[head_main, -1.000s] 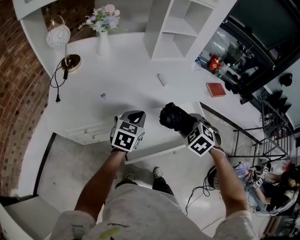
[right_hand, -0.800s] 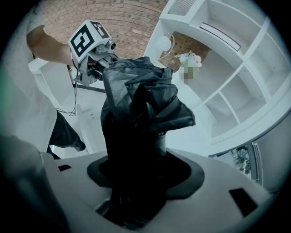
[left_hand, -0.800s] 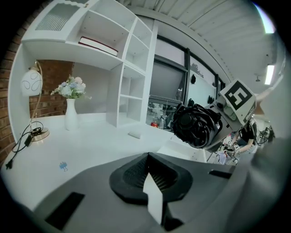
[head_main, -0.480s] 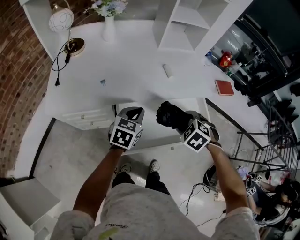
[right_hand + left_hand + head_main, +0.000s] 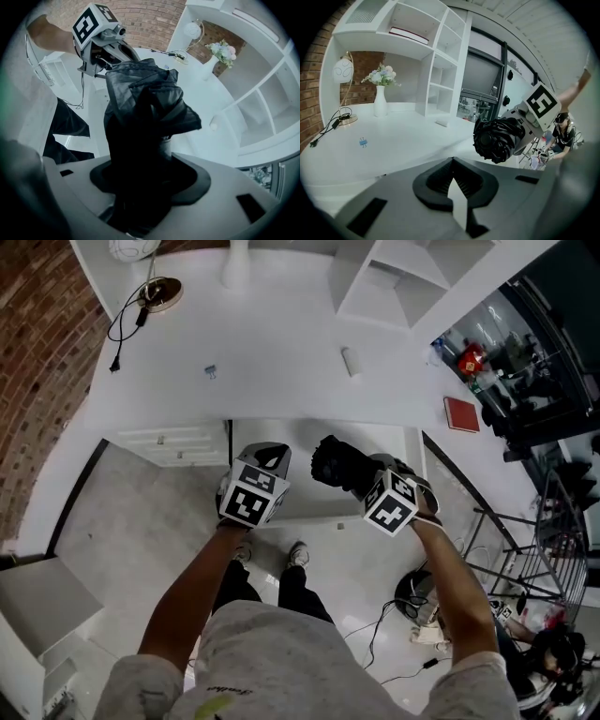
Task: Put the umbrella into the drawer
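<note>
The right gripper [image 5: 367, 486] is clamped on the umbrella [image 5: 339, 468] and tips it steeply down, apparently to lower it into the open white drawer [image 5: 309, 509] at the desk's [image 5: 281, 362] 6 o'clock edge. The umbrella is a stubby folded bundle of crinkled black fabric. At its 9 o'clock the left gripper [image 5: 269, 457] holds nothing, jaws all but together.

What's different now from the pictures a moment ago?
Both grippers came down toward the open drawer. The right gripper brought the folded black umbrella lower over it, and the left gripper sank beside it. Nothing was grabbed or let go. The right gripper kept its hold on the umbrella, the left stayed empty, and the drawer stayed open.
</note>
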`<act>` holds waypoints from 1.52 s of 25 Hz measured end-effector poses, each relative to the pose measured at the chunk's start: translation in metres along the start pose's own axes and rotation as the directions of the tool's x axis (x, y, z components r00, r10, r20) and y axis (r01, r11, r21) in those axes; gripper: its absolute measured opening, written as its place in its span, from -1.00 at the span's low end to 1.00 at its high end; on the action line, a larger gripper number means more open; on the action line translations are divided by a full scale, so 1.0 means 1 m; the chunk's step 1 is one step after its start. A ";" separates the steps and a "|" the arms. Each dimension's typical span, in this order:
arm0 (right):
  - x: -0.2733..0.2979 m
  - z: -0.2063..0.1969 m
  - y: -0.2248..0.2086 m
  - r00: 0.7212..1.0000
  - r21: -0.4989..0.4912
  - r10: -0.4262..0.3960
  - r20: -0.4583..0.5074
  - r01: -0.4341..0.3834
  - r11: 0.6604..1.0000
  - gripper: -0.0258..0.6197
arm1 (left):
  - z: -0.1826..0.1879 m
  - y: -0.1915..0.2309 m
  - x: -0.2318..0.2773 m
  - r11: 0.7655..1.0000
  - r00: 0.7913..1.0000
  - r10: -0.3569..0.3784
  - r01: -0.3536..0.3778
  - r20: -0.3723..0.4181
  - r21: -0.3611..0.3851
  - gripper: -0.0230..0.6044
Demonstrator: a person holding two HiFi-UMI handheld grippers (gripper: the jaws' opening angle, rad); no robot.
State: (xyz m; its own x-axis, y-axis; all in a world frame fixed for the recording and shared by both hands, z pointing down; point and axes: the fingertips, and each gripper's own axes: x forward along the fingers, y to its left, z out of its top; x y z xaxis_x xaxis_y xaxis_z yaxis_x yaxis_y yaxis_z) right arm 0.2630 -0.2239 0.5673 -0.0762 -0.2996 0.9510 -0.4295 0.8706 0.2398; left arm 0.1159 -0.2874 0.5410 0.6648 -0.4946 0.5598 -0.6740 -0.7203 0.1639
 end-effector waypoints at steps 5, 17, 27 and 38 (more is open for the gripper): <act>0.014 -0.005 -0.001 0.999 -0.028 0.033 -0.011 -0.034 0.999 -0.12 | -0.007 -0.002 0.003 1.000 1.000 0.025 -0.025 -0.005 -0.011 -0.94; 0.047 -0.018 0.003 0.995 -0.094 0.091 -0.031 -0.094 0.991 -0.12 | -0.023 -0.007 0.011 0.996 0.996 0.090 -0.090 -0.015 -0.024 -0.94; 0.082 -0.034 0.009 0.986 -0.134 0.151 -0.070 -0.159 0.978 -0.12 | -0.042 -0.016 0.011 0.986 0.986 0.160 -0.161 -0.041 -0.032 -0.94; 0.117 -0.041 0.015 0.972 -0.154 0.207 -0.112 -0.223 0.963 -0.12 | -0.049 -0.024 0.017 0.977 0.978 0.206 -0.208 -0.043 -0.046 -0.94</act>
State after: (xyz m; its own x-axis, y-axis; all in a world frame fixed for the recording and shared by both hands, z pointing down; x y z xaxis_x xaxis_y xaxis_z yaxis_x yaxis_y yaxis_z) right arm 0.2849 -0.2295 0.6897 -0.0619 -0.0670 0.9958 -0.2581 0.9649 0.0488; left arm 0.1277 -0.2547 0.5863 0.4971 -0.6110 0.6161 -0.8115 -0.5787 0.0810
